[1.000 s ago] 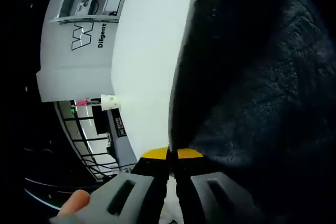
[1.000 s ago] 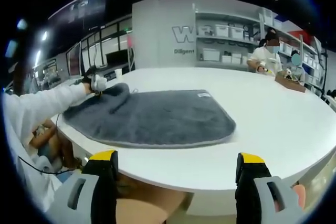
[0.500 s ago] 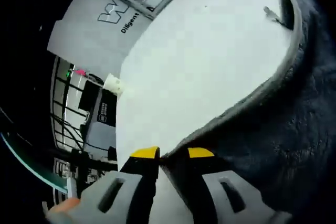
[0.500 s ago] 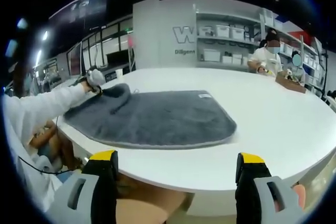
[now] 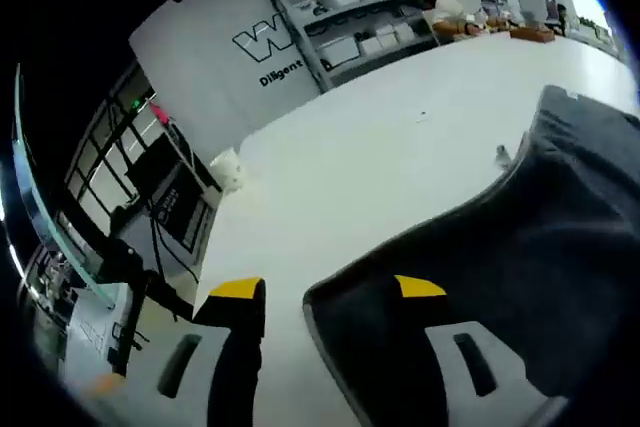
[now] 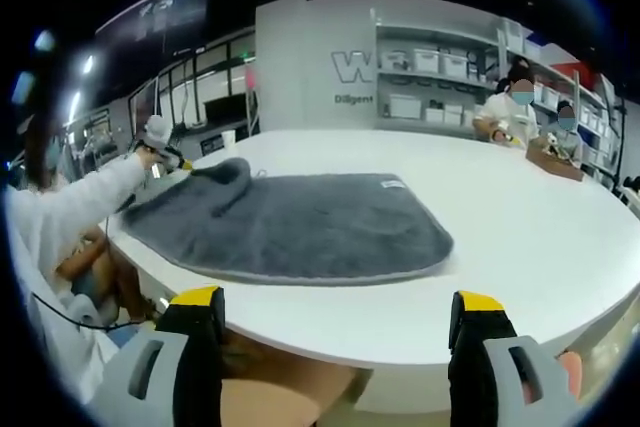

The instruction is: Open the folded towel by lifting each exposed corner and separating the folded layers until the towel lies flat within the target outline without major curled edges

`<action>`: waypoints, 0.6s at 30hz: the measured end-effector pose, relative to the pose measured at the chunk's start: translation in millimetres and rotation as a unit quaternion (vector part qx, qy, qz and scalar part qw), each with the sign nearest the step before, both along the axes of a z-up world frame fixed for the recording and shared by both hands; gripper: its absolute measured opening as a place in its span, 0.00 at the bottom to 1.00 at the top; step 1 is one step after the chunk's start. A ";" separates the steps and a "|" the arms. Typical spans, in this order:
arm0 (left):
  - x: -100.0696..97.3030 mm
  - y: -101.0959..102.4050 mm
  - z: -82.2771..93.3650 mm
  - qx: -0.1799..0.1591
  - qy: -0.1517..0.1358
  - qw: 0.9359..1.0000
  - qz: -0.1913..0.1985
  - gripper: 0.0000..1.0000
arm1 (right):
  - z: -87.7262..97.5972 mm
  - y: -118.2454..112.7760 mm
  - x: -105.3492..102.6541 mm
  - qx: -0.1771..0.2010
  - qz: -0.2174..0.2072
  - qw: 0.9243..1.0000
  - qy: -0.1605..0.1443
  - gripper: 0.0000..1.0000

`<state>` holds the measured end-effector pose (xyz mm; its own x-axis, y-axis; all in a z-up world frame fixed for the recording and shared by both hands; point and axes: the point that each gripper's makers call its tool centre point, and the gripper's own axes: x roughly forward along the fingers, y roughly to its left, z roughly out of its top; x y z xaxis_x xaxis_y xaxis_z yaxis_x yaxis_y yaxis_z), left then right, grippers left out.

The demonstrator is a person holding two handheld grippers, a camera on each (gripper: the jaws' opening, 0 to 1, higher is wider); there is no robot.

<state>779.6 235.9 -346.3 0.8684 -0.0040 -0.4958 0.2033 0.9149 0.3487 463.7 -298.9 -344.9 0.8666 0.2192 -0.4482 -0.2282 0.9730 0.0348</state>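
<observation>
A dark grey towel point(image 6: 300, 219) lies spread on the white round table point(image 6: 520, 237), with a raised hump at its left corner point(image 6: 225, 173) and a small label point(image 6: 390, 183) near its far edge. In the left gripper view the towel point(image 5: 540, 247) covers the right side, and its corner edge runs between the jaws. My left gripper point(image 5: 328, 289) is open, with nothing pinched. It also appears in the right gripper view point(image 6: 158, 135), held by a white-sleeved arm just left of the towel's hump. My right gripper point(image 6: 339, 299) hangs open off the table's near edge, well short of the towel.
A paper cup point(image 5: 228, 169) stands at the table's far left. People sit at the far right side point(image 6: 510, 107) beside a brown box point(image 6: 553, 157). Shelves with bins point(image 6: 420, 67) line the back wall. The table's near edge point(image 6: 380, 342) curves just ahead of my right jaws.
My left gripper's jaws have opened and let go of the towel's corner, and the hand has drawn back to the left. The right gripper has not moved.
</observation>
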 end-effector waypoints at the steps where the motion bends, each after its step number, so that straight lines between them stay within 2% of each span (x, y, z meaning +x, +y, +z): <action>1: -5.0 -5.8 4.0 -0.016 -0.006 1.000 -0.009 0.54 | -0.3 0.9 0.0 -0.001 0.001 1.000 0.001 0.93; 4: -25.2 -25.9 13.9 -0.059 -0.014 0.997 -0.038 0.60 | -0.1 2.0 0.1 -0.004 0.002 1.000 0.001 0.93; 6: -42.8 -47.1 24.3 -0.102 -0.025 0.992 -0.068 0.66 | 0.2 2.6 0.3 -0.005 0.002 1.000 0.001 0.93; 10: -75.2 -73.9 41.6 -0.148 -0.038 0.982 -0.110 0.75 | -0.4 3.5 1.2 -0.009 0.002 1.000 0.002 0.93; 13: -98.0 -92.8 50.3 -0.184 -0.039 0.972 -0.142 0.80 | -1.3 4.9 2.3 -0.011 0.003 1.000 0.003 0.93; 18: -141.7 -114.9 62.9 -0.201 -0.046 0.960 -0.188 0.87 | -5.7 8.0 4.9 -0.016 0.006 1.000 0.010 0.93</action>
